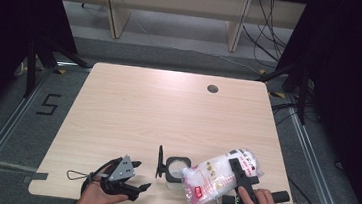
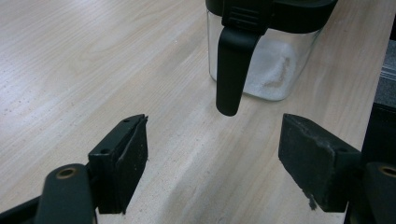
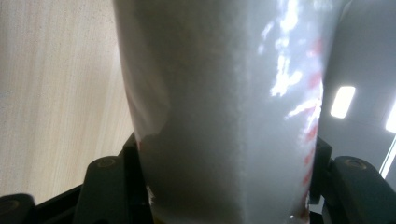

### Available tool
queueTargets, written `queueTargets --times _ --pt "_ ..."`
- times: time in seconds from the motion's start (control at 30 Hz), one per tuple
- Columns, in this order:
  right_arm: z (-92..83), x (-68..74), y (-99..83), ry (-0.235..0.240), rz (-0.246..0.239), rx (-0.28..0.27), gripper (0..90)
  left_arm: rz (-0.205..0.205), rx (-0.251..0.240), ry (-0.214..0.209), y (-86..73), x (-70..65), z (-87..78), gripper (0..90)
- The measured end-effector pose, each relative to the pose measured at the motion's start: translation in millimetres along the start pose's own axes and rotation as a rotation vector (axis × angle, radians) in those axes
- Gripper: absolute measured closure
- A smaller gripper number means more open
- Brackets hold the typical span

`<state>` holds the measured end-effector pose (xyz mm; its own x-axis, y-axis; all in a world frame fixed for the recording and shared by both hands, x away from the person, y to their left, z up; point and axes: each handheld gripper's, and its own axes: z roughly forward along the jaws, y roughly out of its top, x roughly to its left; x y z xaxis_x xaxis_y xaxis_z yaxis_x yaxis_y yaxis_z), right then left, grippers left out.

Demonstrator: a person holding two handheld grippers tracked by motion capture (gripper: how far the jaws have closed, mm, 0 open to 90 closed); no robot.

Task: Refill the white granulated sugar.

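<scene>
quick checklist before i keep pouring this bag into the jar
1. Grip on the bag: the right gripper has its fingers clamped on both sides of it: ok.
2. Bag mouth over the jar: its lower corner reaches the jar's open top: ok.
3. Jar lid: flipped up and back, off the opening: ok.
4. Jar steadied: the left gripper stands open beside the jar, not touching it: not ok.
5. Room in the jar: a shallow layer of white grains at the bottom in the left gripper view: ok.
6. Grains flowing: cannot tell.
</scene>
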<state>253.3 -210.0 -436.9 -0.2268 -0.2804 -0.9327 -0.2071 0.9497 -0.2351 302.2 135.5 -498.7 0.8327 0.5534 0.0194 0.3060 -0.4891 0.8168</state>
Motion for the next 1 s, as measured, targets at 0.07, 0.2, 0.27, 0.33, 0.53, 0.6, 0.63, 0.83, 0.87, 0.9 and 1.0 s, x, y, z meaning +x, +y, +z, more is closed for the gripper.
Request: queueTargets --times 0.07,0.2,0.27,0.33,0.53,0.6,0.63,0.83,0.87,0.9,1.0 --pt "-0.3 -0.4 0.0 -0.002 -0.007 0.003 40.5 0.005 -0.003 0.007 0.0 0.1 -0.3 23.7" --pt "-0.7 0.4 0.1 0.004 0.005 0.008 40.5 0.005 -0.004 0.008 0.1 0.0 -0.3 23.7" --pt "-1.5 1.9 0.0 0.004 0.023 0.017 40.5 0.004 -0.005 0.008 0.1 0.0 -0.3 23.7" --pt "-0.5 -0.1 0.1 0.001 -0.002 0.003 40.5 0.005 -0.004 0.007 0.1 0.0 -0.3 23.7" --pt "-0.3 -0.8 0.2 -0.005 -0.012 -0.002 40.5 0.005 -0.004 0.007 0.1 0.1 -0.4 23.7" --pt "-0.7 -0.1 0.2 0.0 -0.004 0.002 40.5 0.004 -0.002 0.008 0.3 0.1 -0.6 23.7" --pt "-0.7 -0.2 0.2 0.0 -0.004 0.003 40.4 0.004 -0.002 0.008 0.4 0.1 -0.6 23.7" --pt "-0.7 -0.1 0.2 0.001 -0.003 0.002 40.5 0.006 -0.004 0.008 0.2 0.1 -0.5 23.7" --pt "-1.1 -0.1 0.2 -0.001 -0.006 0.008 40.5 0.006 -0.004 0.008 0.2 0.1 -0.5 23.7" --pt "-1.1 -0.2 0.3 -0.001 -0.006 0.008 40.5 0.004 -0.002 0.008 0.4 0.0 -0.6 23.7" --pt "-1.3 0.6 0.3 0.003 0.004 0.012 40.5 0.005 -0.002 0.008 0.4 0.2 -0.7 23.7"
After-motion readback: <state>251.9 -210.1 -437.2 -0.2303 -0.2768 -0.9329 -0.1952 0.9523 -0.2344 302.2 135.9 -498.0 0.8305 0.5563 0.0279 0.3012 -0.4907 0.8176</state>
